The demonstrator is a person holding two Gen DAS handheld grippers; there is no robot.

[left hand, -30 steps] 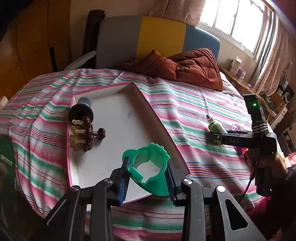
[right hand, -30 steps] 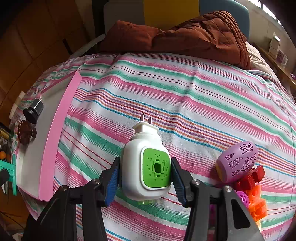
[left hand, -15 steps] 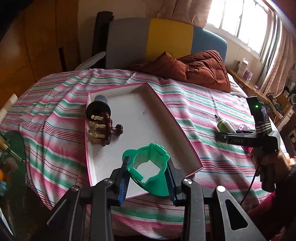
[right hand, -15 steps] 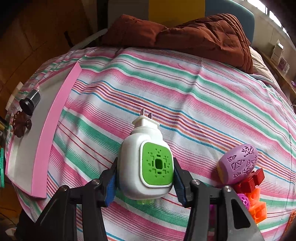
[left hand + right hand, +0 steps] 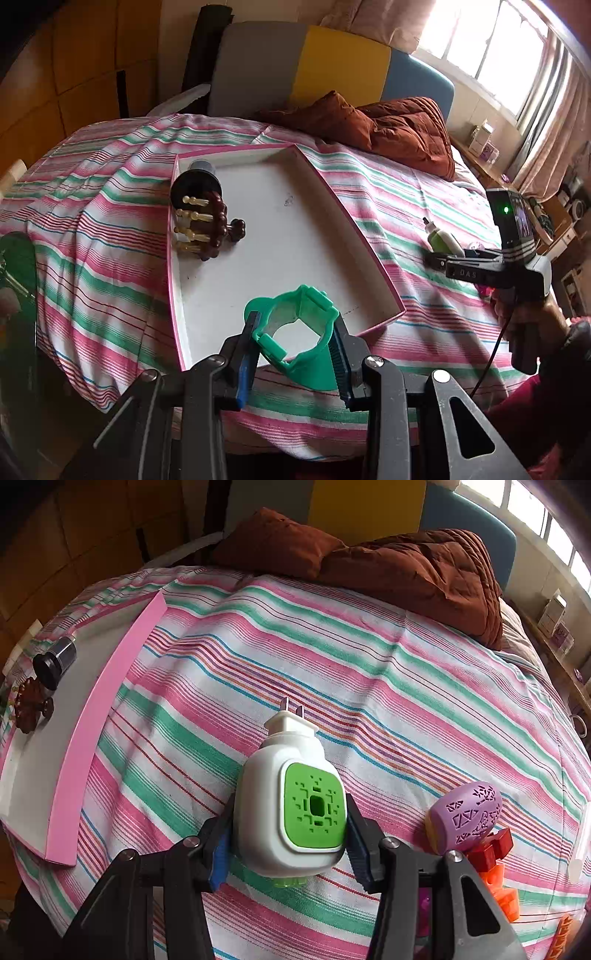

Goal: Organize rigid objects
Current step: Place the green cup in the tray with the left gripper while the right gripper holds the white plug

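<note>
Two items lie in the tray (image 5: 369, 254); our left gripper (image 5: 295, 354) clamps a green ring (image 5: 295, 332), right gripper (image 5: 288, 834) a plug-in (image 5: 291, 801); toys (image 5: 469, 816) remain.

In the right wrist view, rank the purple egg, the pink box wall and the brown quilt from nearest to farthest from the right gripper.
1. Purple egg: just right of the right gripper, which is shut on the white plug-in device.
2. Pink box wall: off to the left, across the striped sheet.
3. Brown quilt: far end of the bed.
</note>
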